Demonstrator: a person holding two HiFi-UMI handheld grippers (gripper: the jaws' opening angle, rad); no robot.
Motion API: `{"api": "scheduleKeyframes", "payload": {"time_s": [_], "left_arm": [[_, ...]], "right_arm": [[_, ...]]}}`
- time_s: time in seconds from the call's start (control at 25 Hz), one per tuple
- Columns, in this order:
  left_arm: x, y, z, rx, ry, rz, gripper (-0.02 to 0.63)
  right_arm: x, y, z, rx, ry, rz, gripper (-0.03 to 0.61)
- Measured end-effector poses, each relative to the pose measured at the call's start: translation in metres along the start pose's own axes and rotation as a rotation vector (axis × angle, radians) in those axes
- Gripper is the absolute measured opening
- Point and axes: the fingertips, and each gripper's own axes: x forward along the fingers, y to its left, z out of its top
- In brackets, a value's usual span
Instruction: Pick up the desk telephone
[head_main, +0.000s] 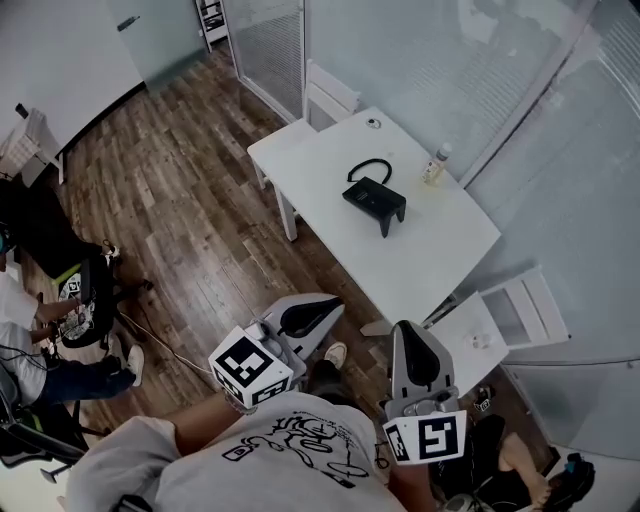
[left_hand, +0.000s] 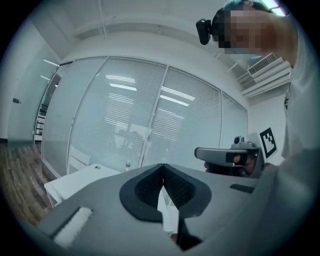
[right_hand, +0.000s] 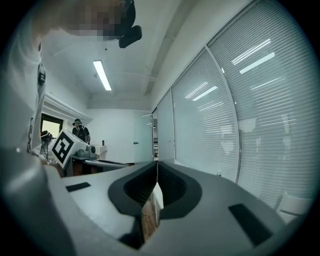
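From your head view, the desk (head_main: 322, 158) is a smooth white rectangular slab standing on a floor (head_main: 185, 205) of streaky brown wood planks. The desk telephone (head_main: 375, 197) rests near its middle: a dark, matte, wedge-shaped box with a black cord arching in a loop behind it and a small clear bottle (head_main: 435, 163) standing near it towards the glass. You hold both tools low by your chest, pointing at the desk and well apart from the phone. The left tongs (head_main: 326, 306) hang over the floor, and the right tongs (head_main: 409, 329) hang beside the desk's near end, each a grey plastic shell with a black inner lining and a marker cube at the back. In the left gripper view, the two ribbed black pads meet along a single seam, so those tongs are fully closed with nothing between them. They point roughly level towards a frosted glass wall (left_hand: 150, 125) with thin horizontal blinds. In the right gripper view, your other tongs are pressed together the same way and are empty, aimed along the slatted blinds (right_hand: 250, 120).
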Motion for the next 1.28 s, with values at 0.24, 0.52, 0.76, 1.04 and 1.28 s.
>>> {"api": "scheduleKeyframes", "payload": {"time_s": [0.24, 0.52, 0.76, 1.04, 1.28], "left_arm": [[0.067, 0.003, 0.016, 0.017, 0.006, -0.003, 0.003], [0.112, 0.020, 0.015, 0.003, 0.016, 0.022, 0.003], [0.136, 0.038, 0.017, -0.010, 0.022, 0.021, 0.003], [0.165, 0.085, 0.018, -0.028, 0.026, 0.005, 0.003], [0.186, 0.146, 0.040, -0.023, 0.019, -0.021, 0.003]], "right_arm": [[0.015, -0.065, 0.005, 0.019, -0.002, -0.005, 0.006], [0.039, -0.105, -0.002, 0.030, 0.008, 0.020, 0.006], [0.061, -0.122, -0.005, 0.039, 0.025, 0.025, 0.006], [0.111, -0.139, -0.014, 0.047, 0.047, 0.008, 0.007], [0.184, -0.144, -0.001, 0.026, 0.050, 0.009, 0.007]]}}
